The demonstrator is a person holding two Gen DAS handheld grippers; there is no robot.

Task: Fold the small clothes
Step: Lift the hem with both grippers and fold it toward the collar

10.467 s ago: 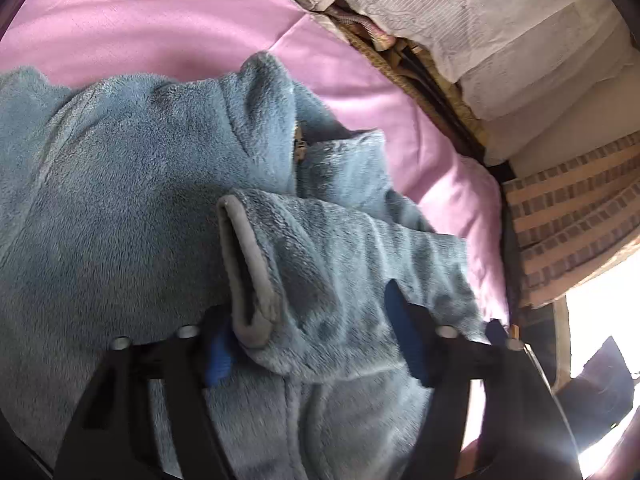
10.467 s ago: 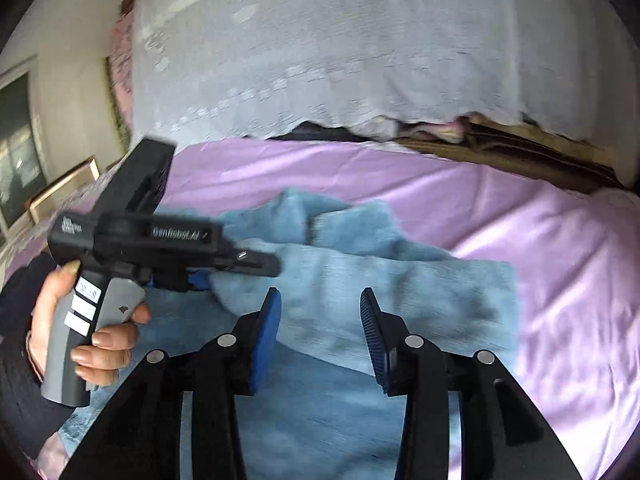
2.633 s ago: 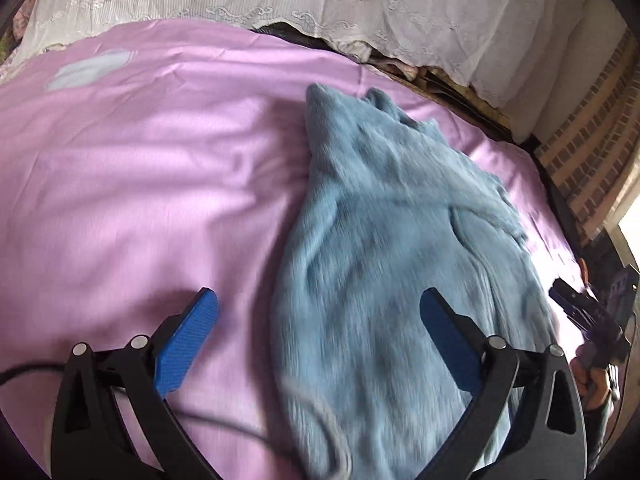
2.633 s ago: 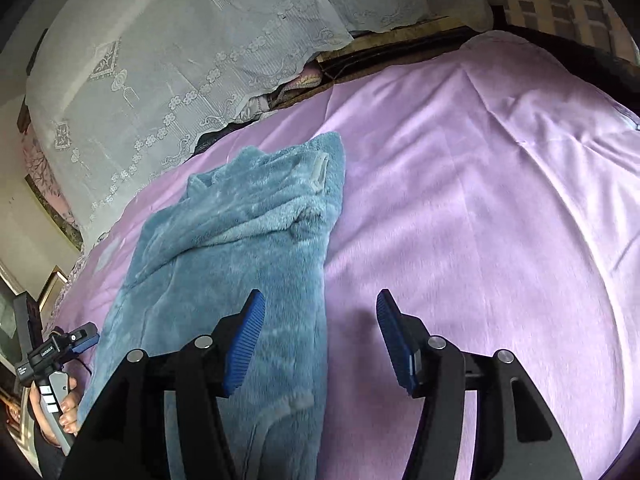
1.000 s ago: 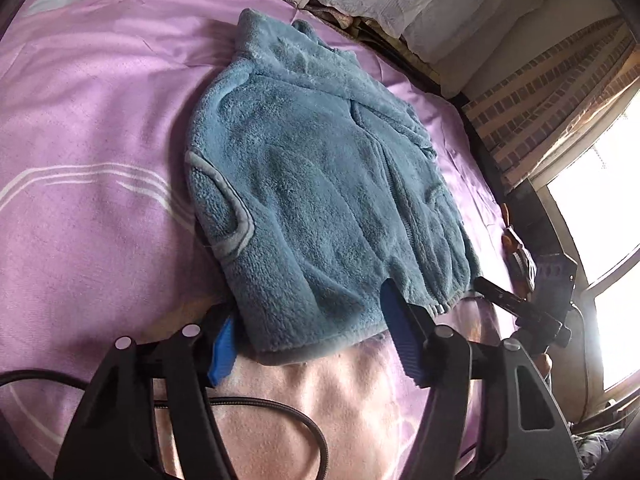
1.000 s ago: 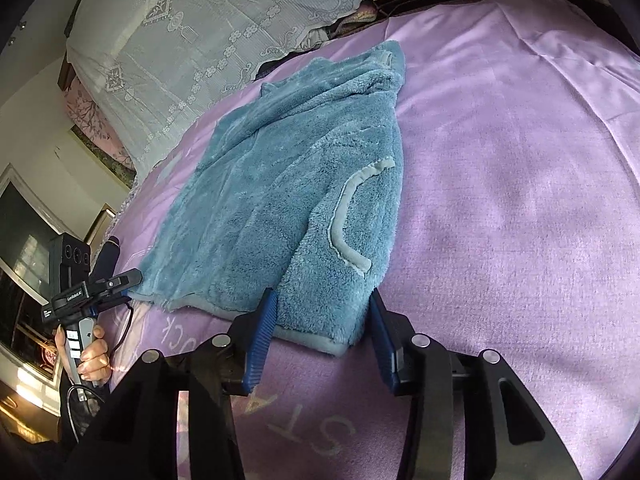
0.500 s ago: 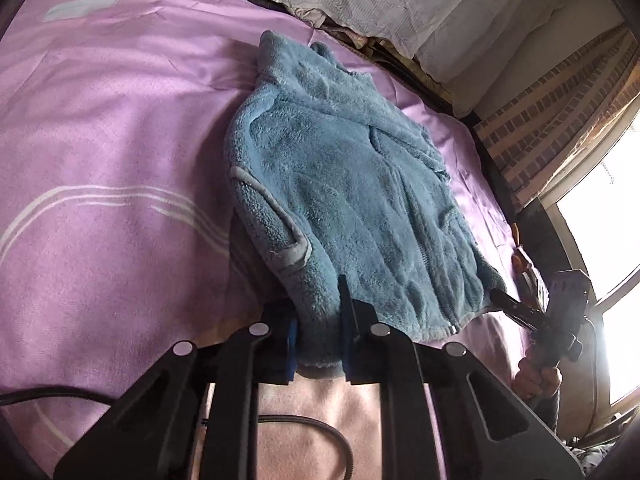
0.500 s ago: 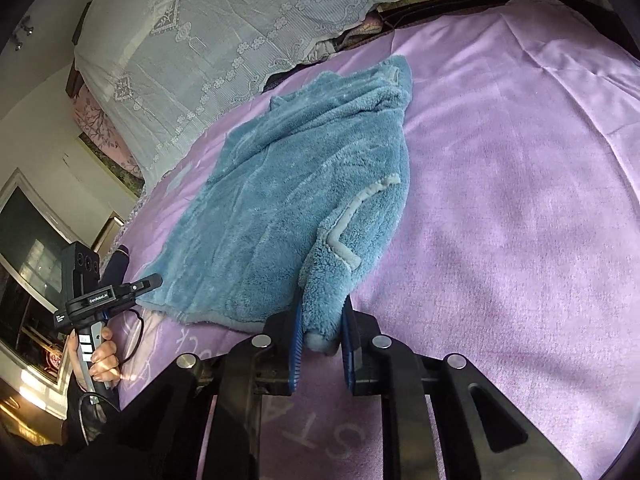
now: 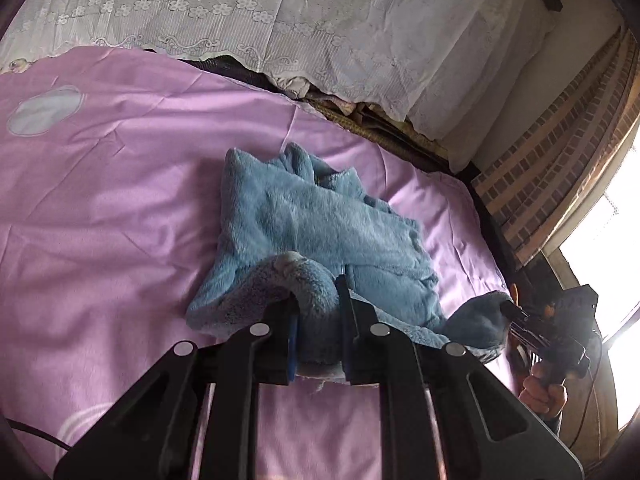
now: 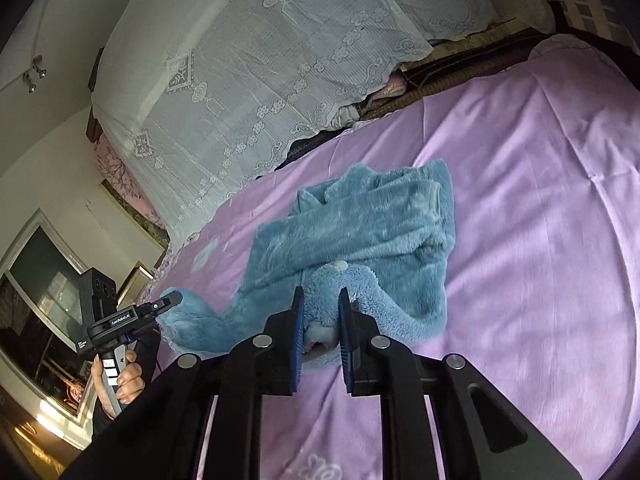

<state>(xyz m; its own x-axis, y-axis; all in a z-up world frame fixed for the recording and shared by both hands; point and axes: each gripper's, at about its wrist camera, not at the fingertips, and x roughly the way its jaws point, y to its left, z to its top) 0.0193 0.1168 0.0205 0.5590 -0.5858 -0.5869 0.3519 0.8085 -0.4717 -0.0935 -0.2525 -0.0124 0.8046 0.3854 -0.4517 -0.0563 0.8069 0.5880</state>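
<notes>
A small blue fleece jacket (image 9: 320, 216) lies on the purple bedsheet (image 9: 100, 208), its collar toward the headboard. It also shows in the right wrist view (image 10: 360, 224). My left gripper (image 9: 318, 300) is shut on the jacket's near hem corner and holds it lifted off the sheet. My right gripper (image 10: 320, 304) is shut on the other hem corner, also lifted. The hem hangs in a fold between the two grippers. Each gripper shows in the other's view, the right one (image 9: 516, 320) and the left one (image 10: 168, 304).
White lace-covered pillows (image 9: 320, 20) line the headboard beyond the jacket. A brick-pattern wall (image 9: 560, 152) and a bright window (image 9: 612, 260) are on the right side. A dark window or screen (image 10: 44, 292) stands off the bed's left side.
Both grippers have lifted the hem corners and carried them toward the collar. The jacket's lower part now bunches up over its middle.
</notes>
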